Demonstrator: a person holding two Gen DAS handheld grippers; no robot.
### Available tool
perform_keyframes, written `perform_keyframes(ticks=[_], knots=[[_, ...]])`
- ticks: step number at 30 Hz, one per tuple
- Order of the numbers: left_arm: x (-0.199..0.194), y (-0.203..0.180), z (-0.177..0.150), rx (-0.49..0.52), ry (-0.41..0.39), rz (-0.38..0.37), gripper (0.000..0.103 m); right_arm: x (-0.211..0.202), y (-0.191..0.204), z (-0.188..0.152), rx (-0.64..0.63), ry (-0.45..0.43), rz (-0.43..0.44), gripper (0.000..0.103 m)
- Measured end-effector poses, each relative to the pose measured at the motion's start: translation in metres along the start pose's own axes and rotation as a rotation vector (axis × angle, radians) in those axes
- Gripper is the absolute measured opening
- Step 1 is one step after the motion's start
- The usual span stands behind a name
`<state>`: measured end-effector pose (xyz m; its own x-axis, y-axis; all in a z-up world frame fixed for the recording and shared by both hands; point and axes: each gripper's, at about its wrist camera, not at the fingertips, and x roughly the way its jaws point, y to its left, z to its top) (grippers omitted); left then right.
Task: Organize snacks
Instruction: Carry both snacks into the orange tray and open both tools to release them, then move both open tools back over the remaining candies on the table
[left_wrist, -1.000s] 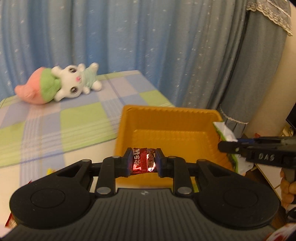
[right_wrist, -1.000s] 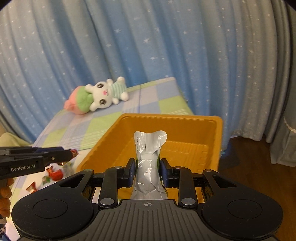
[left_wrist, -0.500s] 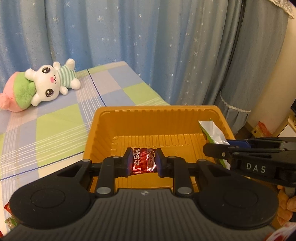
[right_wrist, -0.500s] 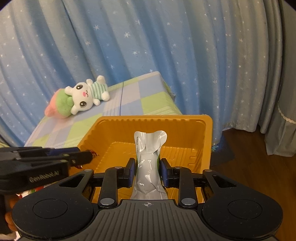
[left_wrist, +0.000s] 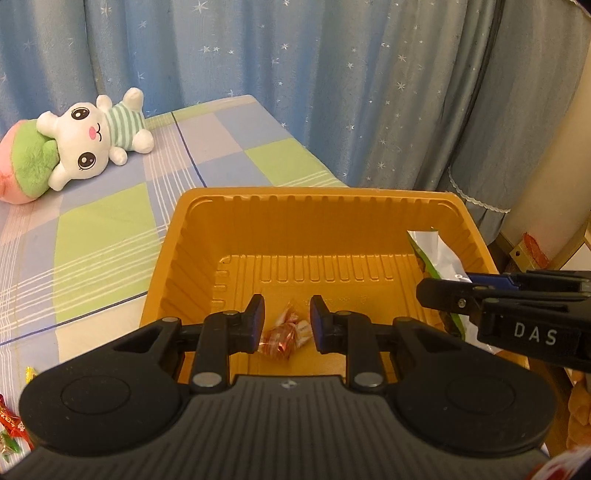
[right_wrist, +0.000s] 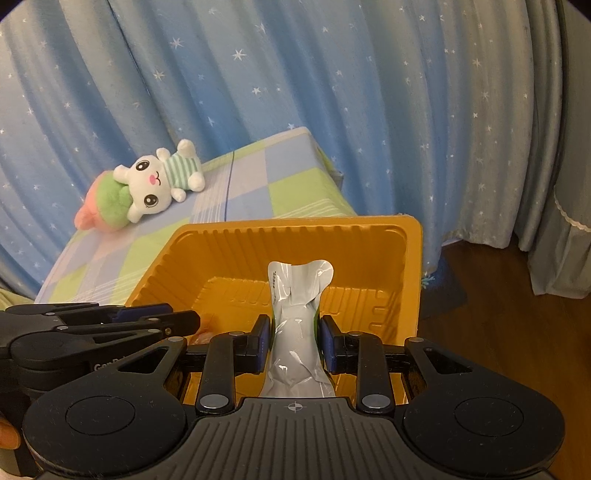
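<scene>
Two black fingers of the left gripper (left_wrist: 287, 323) stand apart over the orange tray (left_wrist: 192, 229) in the left wrist view, with nothing pinched between them. A red candy (left_wrist: 283, 334) lies loose on the tray floor below the gap, clear of both pads. At the right edge, the right gripper (left_wrist: 437, 295) reaches in over the tray's right wall, gripping a silver and green snack packet (left_wrist: 430, 254). More wrapped candies (left_wrist: 11, 424) lie at the lower left on the checked cloth (left_wrist: 103, 229), and a plush rabbit (left_wrist: 92, 136) rests farther back near the blue curtain (left_wrist: 295, 74).

From the right wrist view, the right gripper (right_wrist: 294, 334) has its pads pressed against the sides of the silver packet (right_wrist: 295, 325), which rises upright above the tray (right_wrist: 410, 258). The left gripper (right_wrist: 184, 319) enters from the left, low over the tray's near corner, jaws parted.
</scene>
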<state>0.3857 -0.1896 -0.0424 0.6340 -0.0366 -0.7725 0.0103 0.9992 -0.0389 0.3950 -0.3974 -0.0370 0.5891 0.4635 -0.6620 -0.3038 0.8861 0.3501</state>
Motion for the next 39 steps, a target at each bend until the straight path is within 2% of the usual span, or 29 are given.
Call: perform_keyframes(ticks=[4,13,15,17,18,20,21,22,27,31,34,39], knots=[[-0.003,0.006,0.001,-0.014,-0.001,0.008,0.031,0.004,-0.001,0.000,0.012,0.006,0.003,0.030],[-0.013,0.019,0.002,-0.036,-0.013,0.019,0.036,0.015,0.003,0.005,0.015,0.020,0.014,0.030],[-0.017,0.023,0.002,-0.048,-0.017,0.023,0.042,0.017,0.006,0.006,0.015,0.020,0.015,0.030],[-0.021,0.026,0.002,-0.058,-0.023,0.030,0.052,0.019,0.008,0.007,0.017,0.020,0.019,0.030],[-0.024,0.026,0.002,-0.060,-0.029,0.035,0.053,0.020,0.009,0.008,0.021,0.023,0.019,0.031],[-0.030,0.027,0.002,-0.057,-0.037,0.048,0.059,0.020,0.010,0.008,0.029,0.024,0.015,0.047],[-0.033,0.028,0.001,-0.055,-0.042,0.056,0.061,0.018,0.011,0.008,0.032,0.013,0.014,0.062],[-0.036,0.028,0.001,-0.055,-0.051,0.062,0.063,0.016,0.012,0.008,0.032,-0.002,0.013,0.069],[-0.051,0.032,0.000,-0.080,-0.071,0.077,0.074,0.006,0.011,0.008,0.034,-0.012,0.029,0.073],[-0.066,0.032,-0.004,-0.102,-0.091,0.077,0.085,-0.007,0.008,0.005,0.051,-0.023,0.053,0.087],[-0.077,0.030,-0.008,-0.115,-0.099,0.075,0.090,-0.020,0.008,0.000,0.044,-0.036,0.070,0.092],[-0.095,0.027,-0.018,-0.138,-0.104,0.081,0.096,-0.039,0.009,-0.008,0.021,-0.052,0.063,0.093]])
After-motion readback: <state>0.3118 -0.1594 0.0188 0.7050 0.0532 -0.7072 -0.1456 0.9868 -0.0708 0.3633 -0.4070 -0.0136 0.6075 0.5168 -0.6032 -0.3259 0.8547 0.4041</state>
